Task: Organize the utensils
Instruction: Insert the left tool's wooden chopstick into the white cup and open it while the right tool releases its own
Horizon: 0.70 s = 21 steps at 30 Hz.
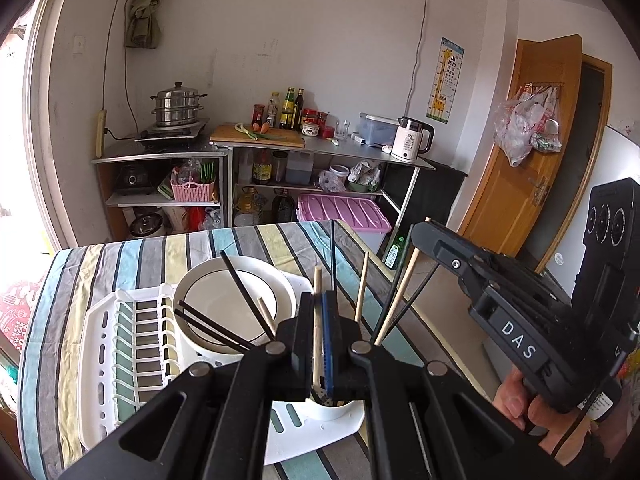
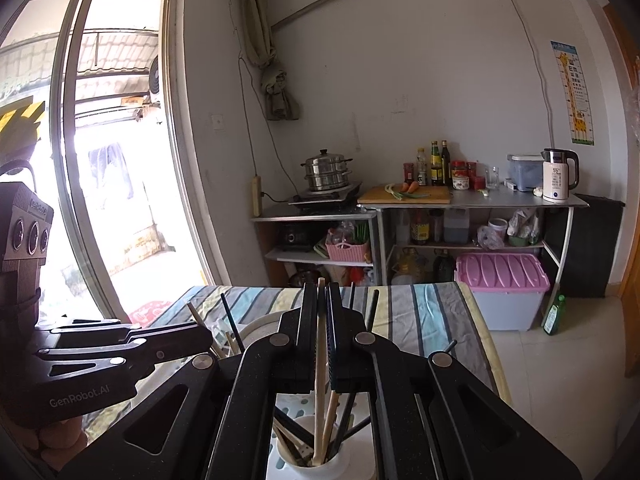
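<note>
A white utensil cup (image 1: 334,410) stands at the corner of a white dish rack (image 1: 120,340) and holds several black and wooden chopsticks. My left gripper (image 1: 320,300) is shut on one upright wooden chopstick (image 1: 317,320) whose lower end reaches into the cup. Just to the right, my right gripper (image 1: 418,236) comes in over the cup. In the right wrist view that right gripper (image 2: 322,292) is shut on another wooden chopstick (image 2: 320,360) standing in the cup (image 2: 320,470). The left gripper (image 2: 206,336) shows at the left, close beside it.
White bowls (image 1: 232,304) sit stacked in the rack on the striped tablecloth (image 1: 120,256). The table's right edge drops to the floor, where a green bottle (image 1: 396,252) stands. Kitchen shelves (image 1: 320,148) and a pink-lidded box (image 1: 344,212) are behind. A hand (image 1: 516,396) holds the right gripper.
</note>
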Motion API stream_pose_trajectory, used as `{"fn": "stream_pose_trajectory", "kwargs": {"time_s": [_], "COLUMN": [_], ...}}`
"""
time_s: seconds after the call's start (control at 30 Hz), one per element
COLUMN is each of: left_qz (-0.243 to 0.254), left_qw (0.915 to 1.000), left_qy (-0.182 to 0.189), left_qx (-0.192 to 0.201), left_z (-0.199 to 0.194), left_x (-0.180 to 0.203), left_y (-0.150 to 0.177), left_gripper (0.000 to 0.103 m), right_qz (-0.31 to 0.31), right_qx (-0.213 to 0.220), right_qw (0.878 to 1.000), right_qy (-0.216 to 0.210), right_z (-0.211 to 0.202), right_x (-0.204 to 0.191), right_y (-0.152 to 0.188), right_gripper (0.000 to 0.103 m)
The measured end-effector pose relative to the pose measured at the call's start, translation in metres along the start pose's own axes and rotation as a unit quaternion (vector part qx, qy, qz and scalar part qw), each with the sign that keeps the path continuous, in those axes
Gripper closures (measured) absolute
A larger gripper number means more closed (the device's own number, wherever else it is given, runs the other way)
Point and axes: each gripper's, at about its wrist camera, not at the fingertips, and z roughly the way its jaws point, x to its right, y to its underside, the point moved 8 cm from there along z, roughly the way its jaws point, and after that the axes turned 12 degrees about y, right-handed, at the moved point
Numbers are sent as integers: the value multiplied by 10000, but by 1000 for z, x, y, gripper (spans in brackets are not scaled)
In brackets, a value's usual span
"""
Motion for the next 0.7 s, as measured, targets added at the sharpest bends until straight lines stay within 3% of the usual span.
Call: {"fn": "stream_pose_trajectory", "kwargs": {"time_s": [0.23,0.7], "left_qz": [-112,-217], "left_qw": [9996,9989], "left_qy": [-78,-284], "left_qx": [-244,-297], "left_z": [17,22], "left_x": [-9,-21], "left_y": [17,26], "left_gripper": [99,98], "right_qz": [39,-64], "right_qx": [-219,-274], "right_qw": [9997,9996], "right_qy": [30,-29], "right_z": [13,7], "right_x": [4,3], "right_y": [23,19], "right_gripper": [99,99]}}
